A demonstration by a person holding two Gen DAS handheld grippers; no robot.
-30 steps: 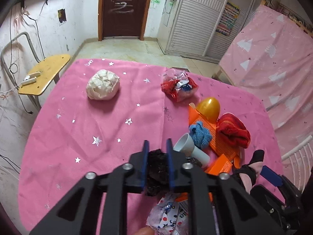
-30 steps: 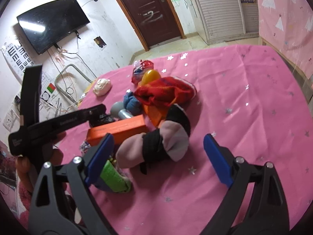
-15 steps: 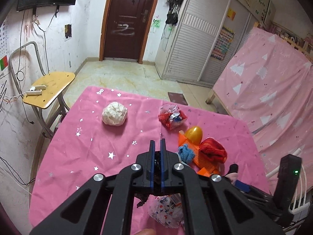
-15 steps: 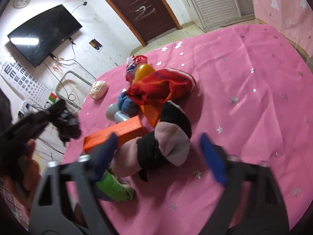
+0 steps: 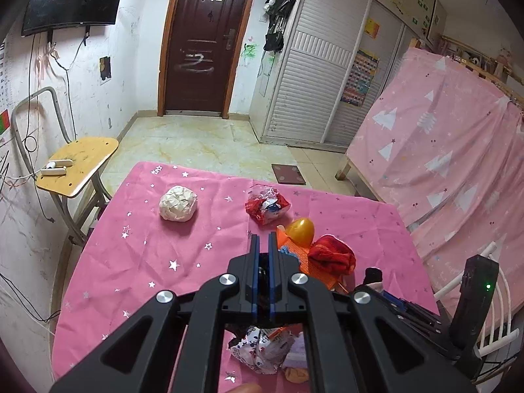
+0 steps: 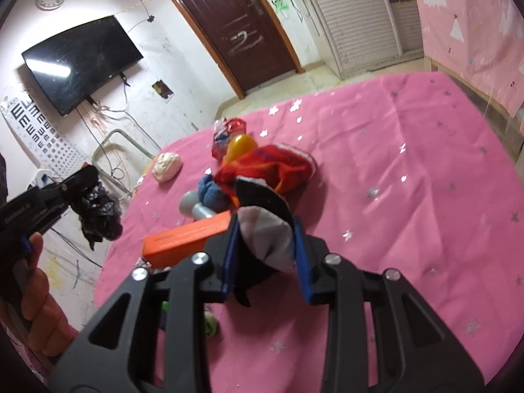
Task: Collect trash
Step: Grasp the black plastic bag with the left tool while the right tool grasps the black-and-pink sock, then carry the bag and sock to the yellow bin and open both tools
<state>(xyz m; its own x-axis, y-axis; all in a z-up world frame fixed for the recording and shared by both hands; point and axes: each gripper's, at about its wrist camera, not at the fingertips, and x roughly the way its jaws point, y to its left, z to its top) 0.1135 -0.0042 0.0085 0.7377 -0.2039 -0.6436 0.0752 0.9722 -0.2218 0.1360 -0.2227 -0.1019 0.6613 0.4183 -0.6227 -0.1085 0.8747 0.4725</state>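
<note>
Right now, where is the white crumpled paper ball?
In the left wrist view, the white crumpled paper ball sits alone on the pink tablecloth, left of the red snack wrapper.

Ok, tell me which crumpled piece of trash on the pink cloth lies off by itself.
The white paper ball. It sits alone on bare cloth, while the red foil wrapper lies close to the yellow egg and the clutter.
</note>
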